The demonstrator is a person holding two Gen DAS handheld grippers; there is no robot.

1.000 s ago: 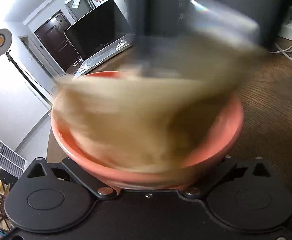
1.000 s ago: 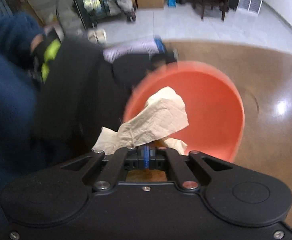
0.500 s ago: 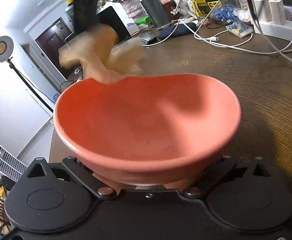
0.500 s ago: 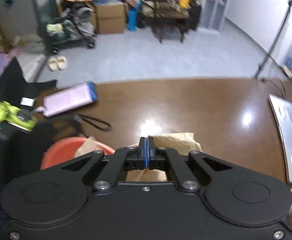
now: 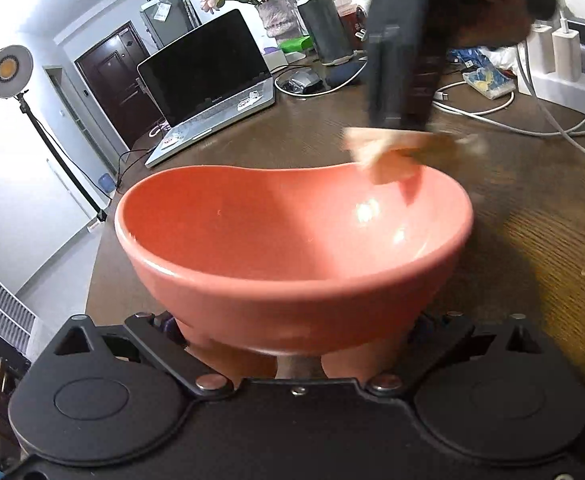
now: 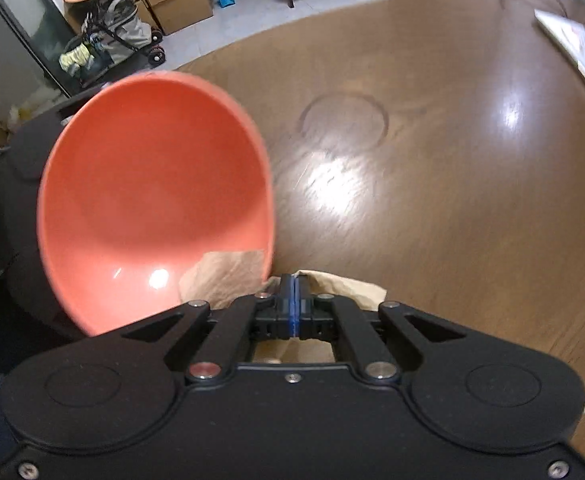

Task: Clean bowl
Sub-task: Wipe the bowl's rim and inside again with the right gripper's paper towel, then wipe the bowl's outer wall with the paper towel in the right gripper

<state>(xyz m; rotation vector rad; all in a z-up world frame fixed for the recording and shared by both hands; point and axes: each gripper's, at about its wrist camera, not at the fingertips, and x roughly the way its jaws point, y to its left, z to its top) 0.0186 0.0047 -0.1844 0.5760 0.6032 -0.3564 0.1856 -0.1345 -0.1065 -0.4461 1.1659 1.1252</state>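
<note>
Bowl [image 5: 292, 240] held tilted above the table [image 5: 532, 248] by the left gripper [image 5: 296, 354], jaws spread wide and clamped on its base; seen from the right wrist at 9 o'clock [image 6: 156, 196], mouth turned toward the right gripper [image 6: 294, 300]. Right jaws pinched fully together on the paper [image 6: 228, 278], a fold draped over the rim at the near edge, the rest bunched under the fingers.

A second ago: paper sweeping across the inside, blurred. Half a second ago: lifted clear, out past the rim at 11 o'clock in the left view. Now back down at the rim near 1 o'clock [image 5: 388, 156], just touching the edge.

Inside looks glossy, with no residue visible. Judged: one pass done, another beginning at the rim; probably late in the wipe. Risk: thin paper tearing or slipping out on the edge.
</note>
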